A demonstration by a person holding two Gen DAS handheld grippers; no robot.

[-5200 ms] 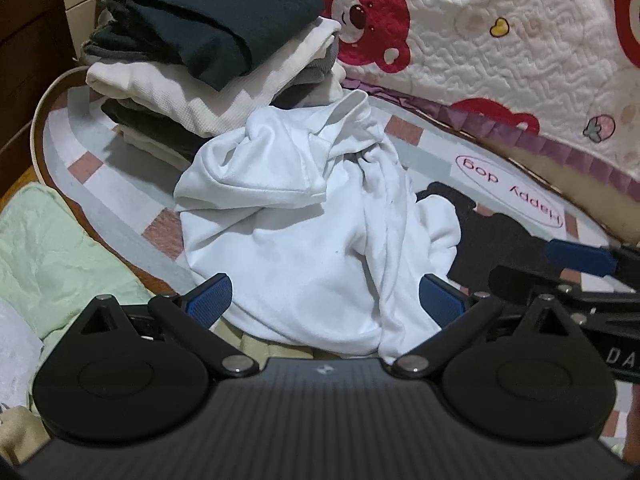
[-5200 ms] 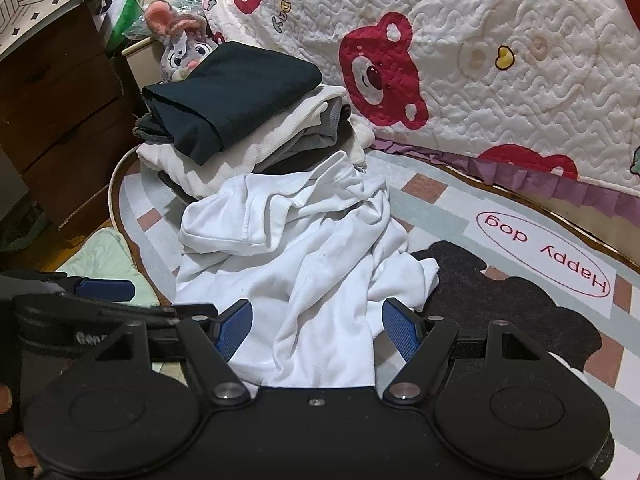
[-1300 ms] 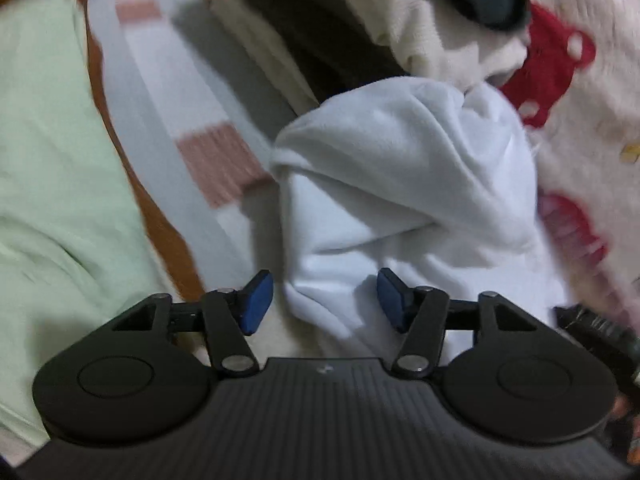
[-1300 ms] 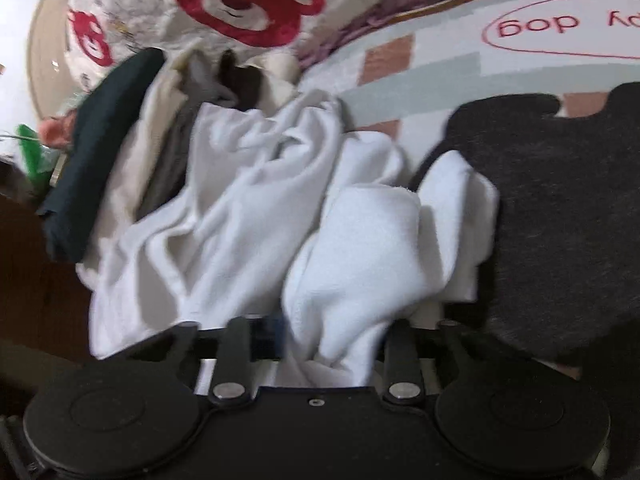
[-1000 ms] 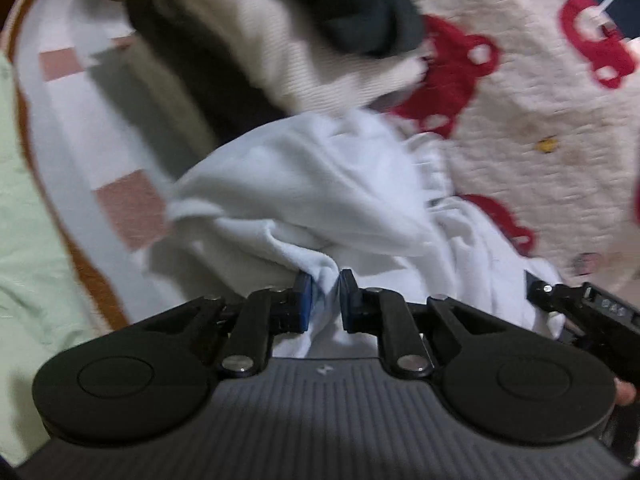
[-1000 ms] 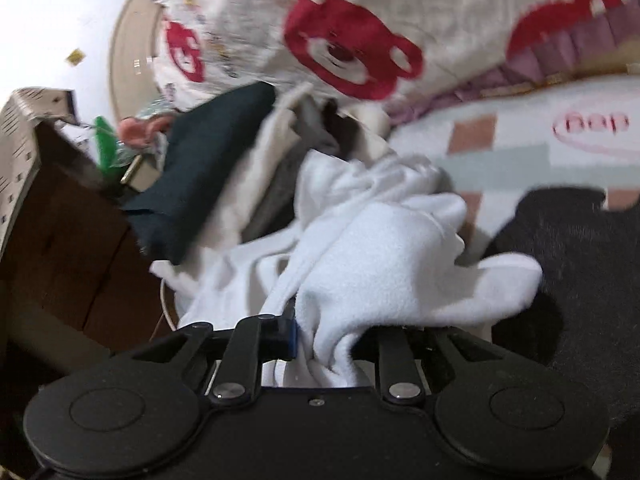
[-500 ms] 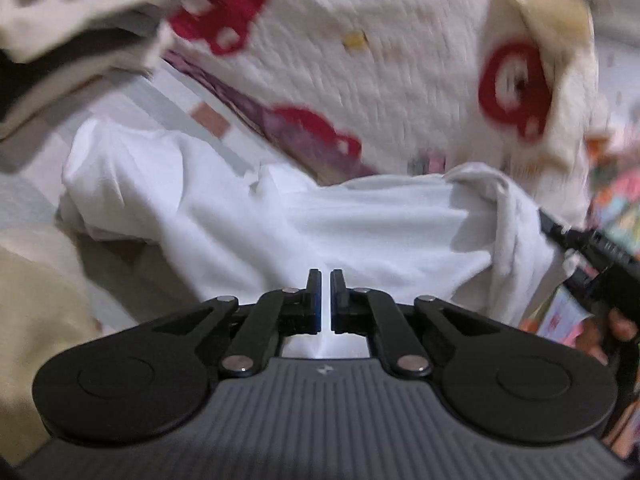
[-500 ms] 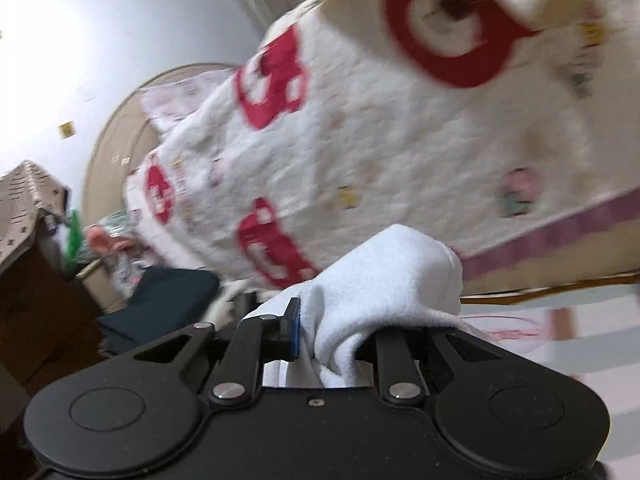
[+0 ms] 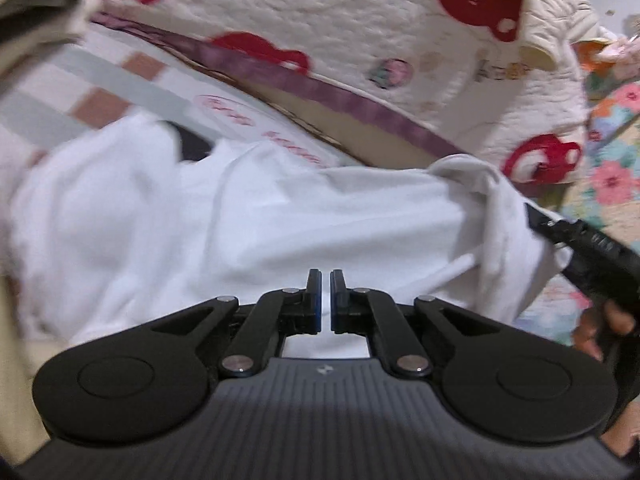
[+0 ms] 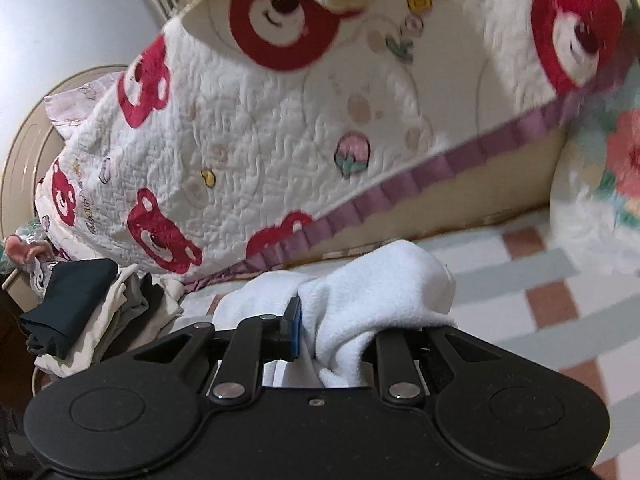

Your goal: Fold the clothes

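**White garment stretched between two grippers above the rug**

The left gripper (image 9: 325,296) points forward and somewhat downward, its blue-padded jaws drawn almost together with only a thin layer of the white garment (image 9: 248,216) pinched between them. From that grip the cloth runs out ahead in a broad sheet, blurred at its left edge, across to the right gripper (image 9: 560,228), which enters the left wrist view from the right as a dark bar tilted up toward the fabric. A hand (image 9: 608,320) is wrapped around that gripper's handle at the right edge.

In the right wrist view, the right gripper (image 10: 340,320) is also angled a little below level, its jaws partly closed on a thick bunched fold of the white garment (image 10: 372,292), which bulges up over the right finger and hides its pad.

Beneath the cloth lies a checked rug (image 10: 540,280) with pink squares and grey bands. A quilt with red bears (image 10: 260,128) hangs behind it. A stack of folded clothes (image 10: 80,308) sits at the left of the right wrist view, a dark piece on top.
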